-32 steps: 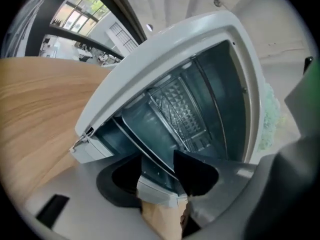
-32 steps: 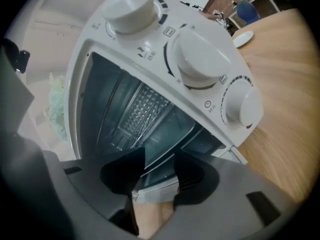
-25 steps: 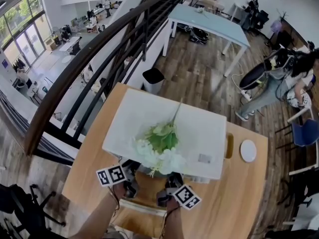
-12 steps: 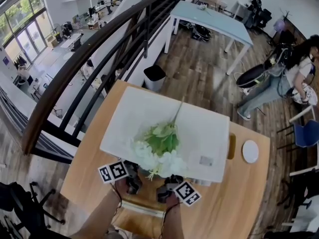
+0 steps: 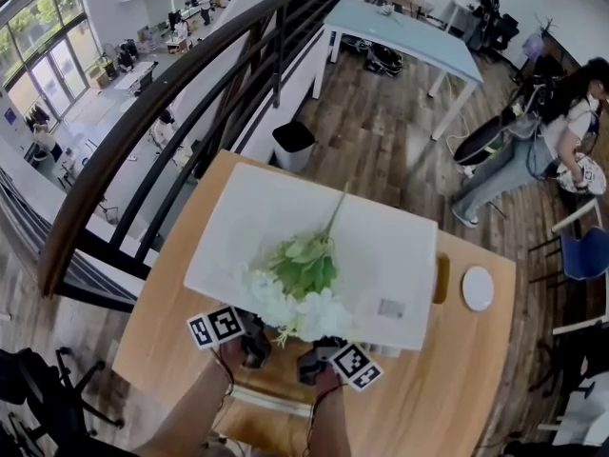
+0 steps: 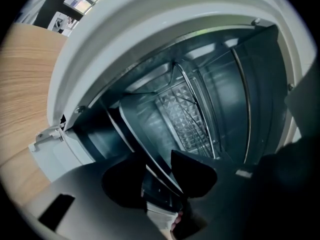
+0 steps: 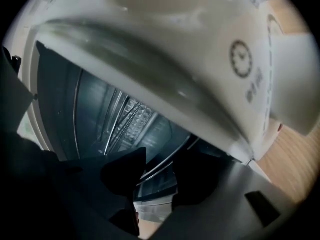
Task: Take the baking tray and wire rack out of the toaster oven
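Both of your grippers are at the mouth of the white toaster oven (image 5: 381, 246), which sits on the wooden table (image 5: 447, 388) with a bunch of fake white flowers (image 5: 304, 274) lying on top.

Your left gripper (image 5: 253, 348) is on the left side of the opening and your right gripper (image 5: 314, 365) is just beside it on the right.

From the left gripper view, the left gripper (image 6: 160, 174) has its jaws closing, with the front rim of the baking tray (image 6: 150, 159) running between them. The pads don't look clamped on it yet. The wire rack (image 6: 187, 114) is inside the oven, beyond the tray rim.

It's pretty much the same from the right gripper view. The right gripper (image 7: 155, 171) has its jaws apart on either side of the baking tray (image 7: 160, 166) rim, with no pinch that I can see. The wire rack (image 7: 127, 121) shows deeper in.

So the tray and rack are both still in the oven.
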Motion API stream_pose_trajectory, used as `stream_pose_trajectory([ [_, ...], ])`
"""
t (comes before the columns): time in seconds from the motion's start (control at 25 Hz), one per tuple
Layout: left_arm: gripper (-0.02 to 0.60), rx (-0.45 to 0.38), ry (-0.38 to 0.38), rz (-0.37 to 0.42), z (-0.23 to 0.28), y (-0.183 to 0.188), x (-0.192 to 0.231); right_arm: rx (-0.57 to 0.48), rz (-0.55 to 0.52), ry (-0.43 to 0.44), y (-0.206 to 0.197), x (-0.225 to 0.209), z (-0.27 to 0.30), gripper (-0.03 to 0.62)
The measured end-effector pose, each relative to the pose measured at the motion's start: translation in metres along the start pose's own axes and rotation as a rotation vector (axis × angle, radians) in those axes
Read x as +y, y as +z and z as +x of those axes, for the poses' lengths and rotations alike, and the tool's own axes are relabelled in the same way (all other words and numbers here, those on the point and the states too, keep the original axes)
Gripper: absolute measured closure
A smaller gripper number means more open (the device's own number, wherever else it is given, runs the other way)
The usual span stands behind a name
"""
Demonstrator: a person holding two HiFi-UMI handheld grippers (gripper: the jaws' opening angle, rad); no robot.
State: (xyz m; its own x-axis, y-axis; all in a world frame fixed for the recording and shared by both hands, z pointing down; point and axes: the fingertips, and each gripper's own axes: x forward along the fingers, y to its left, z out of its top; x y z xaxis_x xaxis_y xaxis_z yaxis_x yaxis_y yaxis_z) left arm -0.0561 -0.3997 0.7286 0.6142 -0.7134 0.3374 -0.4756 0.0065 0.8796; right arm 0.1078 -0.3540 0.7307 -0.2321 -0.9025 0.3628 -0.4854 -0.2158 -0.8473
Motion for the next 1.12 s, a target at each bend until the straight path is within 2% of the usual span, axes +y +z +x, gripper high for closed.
stream_pose_trajectory([
  [0.12,0.445,-0.004,-0.006,0.026,0.0,0.001,-0.002,-0.014,-0.044,0.047,0.005,0.005,0.003,0.448],
  [0.4,0.453,-0.015,0.0,0.025,-0.002,0.001,-0.002,0.0,0.002,-0.02,-0.001,-0.001,-0.003,0.448],
  [0.76,0.454,-0.006,-0.001,0.018,-0.011,-0.004,0.001,-0.01,-0.028,0.015,-0.003,0.001,-0.008,0.456],
  [1.0,0.456,0.002,-0.005,-0.001,-0.017,-0.012,-0.001,0.006,-0.004,-0.03,-0.01,-0.003,-0.019,0.453],
  [1.12,0.456,0.008,-0.002,-0.004,-0.021,-0.015,0.0,-0.002,-0.018,-0.017,-0.011,-0.002,-0.021,0.454],
])
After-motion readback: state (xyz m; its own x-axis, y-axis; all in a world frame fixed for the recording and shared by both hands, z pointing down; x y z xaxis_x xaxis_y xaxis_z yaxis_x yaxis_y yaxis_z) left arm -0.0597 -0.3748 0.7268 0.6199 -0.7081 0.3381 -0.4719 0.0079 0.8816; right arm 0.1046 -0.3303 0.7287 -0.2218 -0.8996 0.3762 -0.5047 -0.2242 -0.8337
